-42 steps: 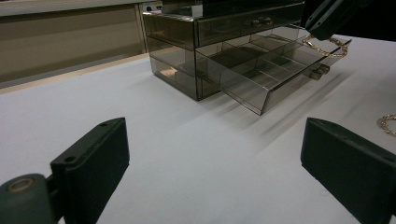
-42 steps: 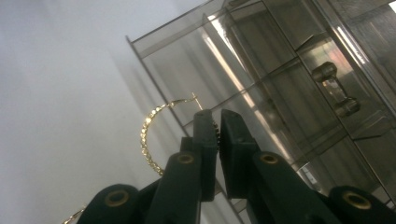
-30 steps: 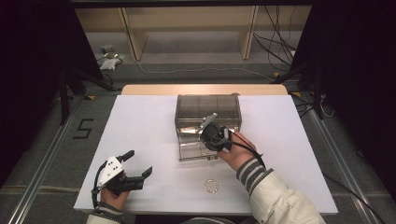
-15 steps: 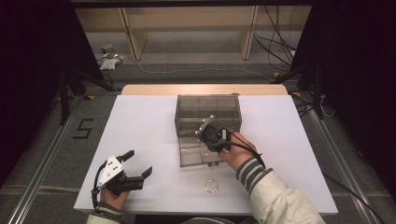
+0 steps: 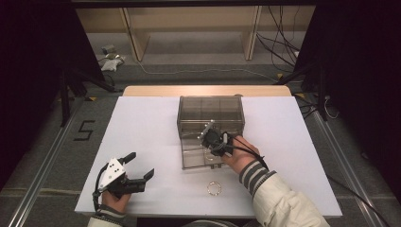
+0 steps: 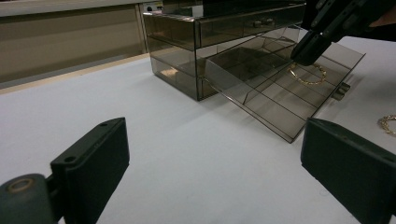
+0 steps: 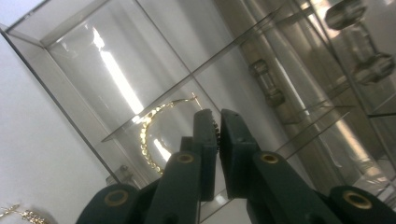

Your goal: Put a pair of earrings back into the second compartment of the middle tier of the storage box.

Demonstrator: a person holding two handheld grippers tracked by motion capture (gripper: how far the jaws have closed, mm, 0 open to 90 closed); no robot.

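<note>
The right gripper (image 7: 218,122) has its jaws pinched on a gold hoop earring (image 7: 154,135) over the pulled-out drawer (image 5: 201,158), seemingly to store it, while the left gripper (image 5: 142,165), jaws wide, rests left of the drawer.

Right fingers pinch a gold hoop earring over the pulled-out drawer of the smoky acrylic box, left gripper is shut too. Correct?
Not quite: the left gripper is open, fingers wide apart, as the left gripper view shows. The right gripper does pinch the gold hoop earring over the pulled-out drawer of the smoky acrylic box.

White table (image 5: 142,123); second gold earring (image 5: 214,188) near front edge.
</note>
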